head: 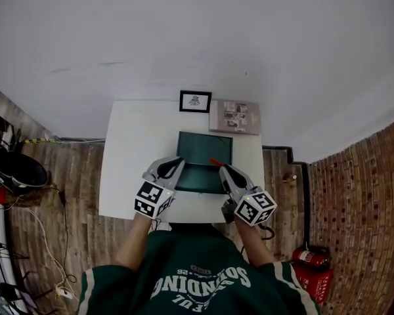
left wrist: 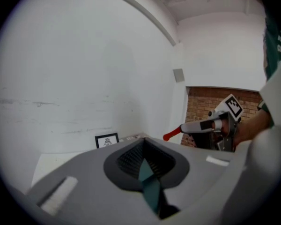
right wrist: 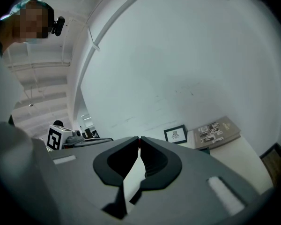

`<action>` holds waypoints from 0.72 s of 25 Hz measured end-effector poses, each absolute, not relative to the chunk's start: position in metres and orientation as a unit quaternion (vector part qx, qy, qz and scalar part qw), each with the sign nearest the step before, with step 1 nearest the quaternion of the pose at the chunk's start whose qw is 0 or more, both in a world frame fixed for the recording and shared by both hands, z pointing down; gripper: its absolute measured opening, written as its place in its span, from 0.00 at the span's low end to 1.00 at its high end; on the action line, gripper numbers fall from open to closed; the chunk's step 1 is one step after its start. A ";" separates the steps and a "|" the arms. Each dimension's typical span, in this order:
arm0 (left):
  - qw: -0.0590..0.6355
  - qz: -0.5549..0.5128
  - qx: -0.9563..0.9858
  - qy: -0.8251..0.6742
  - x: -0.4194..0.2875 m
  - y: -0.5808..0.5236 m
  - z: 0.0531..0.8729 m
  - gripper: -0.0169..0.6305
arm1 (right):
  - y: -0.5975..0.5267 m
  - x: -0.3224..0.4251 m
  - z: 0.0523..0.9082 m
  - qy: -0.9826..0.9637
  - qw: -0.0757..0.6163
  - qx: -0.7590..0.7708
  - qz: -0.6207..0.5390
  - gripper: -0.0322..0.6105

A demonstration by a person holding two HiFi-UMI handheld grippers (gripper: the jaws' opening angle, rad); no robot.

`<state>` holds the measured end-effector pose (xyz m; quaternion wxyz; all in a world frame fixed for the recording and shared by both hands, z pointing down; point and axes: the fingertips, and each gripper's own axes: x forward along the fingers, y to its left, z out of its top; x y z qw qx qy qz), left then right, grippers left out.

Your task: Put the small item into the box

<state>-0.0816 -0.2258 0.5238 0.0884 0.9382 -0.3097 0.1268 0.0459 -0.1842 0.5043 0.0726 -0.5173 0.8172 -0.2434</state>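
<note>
A dark green box (head: 205,148) lies open in the middle of the white table (head: 128,156), its flap (head: 198,178) folded toward me. My left gripper (head: 178,163) is shut on the flap's left edge; a teal strip (left wrist: 148,181) shows between its jaws. My right gripper (head: 221,168) hovers over the box's front right part, shut on a small red item (head: 215,161) that sticks out past its tips. From the left gripper view, the right gripper (left wrist: 183,128) and red item (left wrist: 170,135) are seen side-on. In the right gripper view, its jaws meet at the tips (right wrist: 139,140).
A small framed picture (head: 195,101) and a grey book (head: 235,116) lie at the table's far edge against the white wall. Wood floor surrounds the table, with cables and dark gear at left (head: 16,169), a brick wall and a red extinguisher (head: 310,258) at right.
</note>
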 end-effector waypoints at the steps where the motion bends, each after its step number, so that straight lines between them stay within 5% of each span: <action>1: 0.091 0.127 0.938 -0.309 -0.081 -0.225 0.526 0.11 | -0.185 0.046 0.505 0.817 0.072 -0.517 -0.244 0.08; 18: 0.124 0.148 0.916 -0.352 -0.109 -0.230 0.552 0.11 | -0.196 0.033 0.592 0.825 -0.023 -0.482 -0.294 0.08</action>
